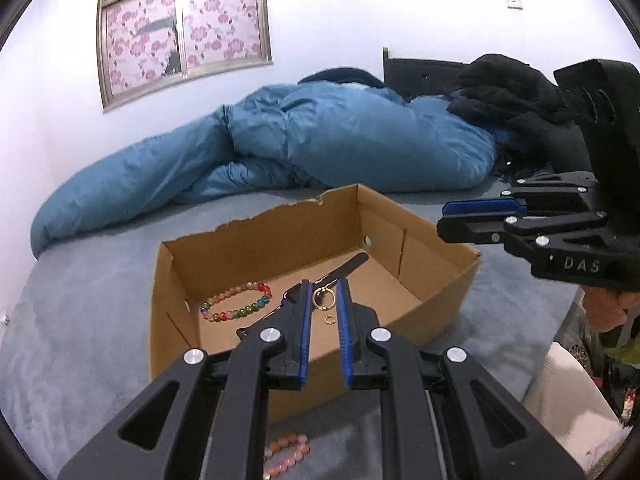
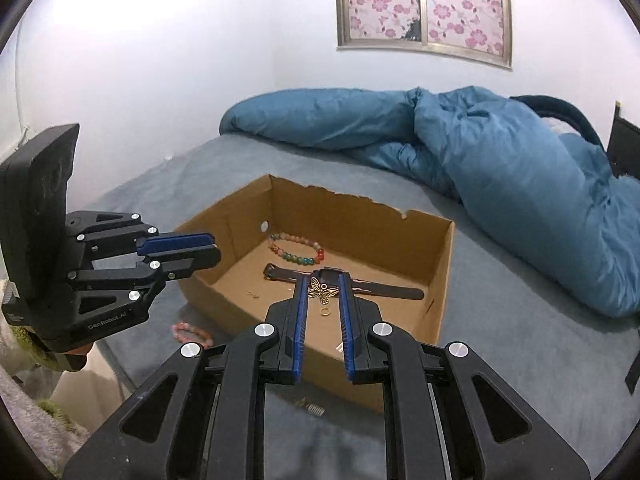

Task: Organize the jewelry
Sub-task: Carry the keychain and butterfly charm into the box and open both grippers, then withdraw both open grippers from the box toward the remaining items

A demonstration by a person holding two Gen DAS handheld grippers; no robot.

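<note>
**Item 1, butterfly charm** [image 2: 322, 290]: gold, openwork. We find it between the tips of the right gripper [image 2: 323, 280], whose jaws are clamped on it, above the near end of the box.

**Item 2, gold hoop** [image 1: 322, 298]: pinched between the tips of the left gripper [image 1: 324, 288], jaws closed on it with only a narrow gap between them, also over the box. A small gold ring [image 1: 329, 319] shows just below it (hanging or lying on the box floor, we cannot tell).

**Item 3, cardboard box** [image 2: 442, 264]: open-topped, far wall with a torn upper edge, resting on the bed [image 2: 500, 340]. Inside we count:
- a multicoloured bead bracelet [image 2: 298, 249], lying flat towards the far wall;
- a black watch [image 2: 384, 291], lying flat, nearer the middle.

**Item 4, pink bead bracelet** [image 2: 191, 332]: on the bed sheet, outside the box, just beside its near wall.

**Item 5, small metal bits** [image 2: 314, 409]: on the sheet in front of the box; too small for us to identify.

**Surroundings:** a blue duvet [image 2: 500, 168] bunched along the far side of the bed, dark clothing [image 1: 505, 92] heaped at one end of it, and a window [image 2: 424, 6] covered in pink floral film.
</note>
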